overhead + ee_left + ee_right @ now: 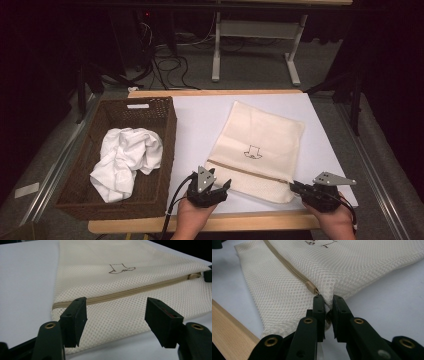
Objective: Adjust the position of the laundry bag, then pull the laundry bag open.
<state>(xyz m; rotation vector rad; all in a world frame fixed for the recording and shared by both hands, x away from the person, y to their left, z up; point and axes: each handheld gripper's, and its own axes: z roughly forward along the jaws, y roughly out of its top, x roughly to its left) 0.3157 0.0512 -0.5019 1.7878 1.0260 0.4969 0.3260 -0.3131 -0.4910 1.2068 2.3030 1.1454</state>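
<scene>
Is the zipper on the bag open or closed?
Closed: the zipper runs shut across the mesh bag, with its pull at the end.

Looked like cream open-weave mesh cloth, matt and finely pitted, with a smoother tan woven zip tape and a small printed outline: the laundry bag (257, 150), lying on a matt, smooth white sheet (200, 125) over the pale, satin-finished wood of the table (240, 221) along its near edge. Appeared as dark brown woven wicker, rough and ribbed, at the left edge: the basket (165, 145), holding soft, crumpled white cloth (125, 160). Seemed matt black plastic with brass-coloured rivets and dull grey metal top plates: the left gripper (220, 187) and the right gripper (295, 186).
</scene>
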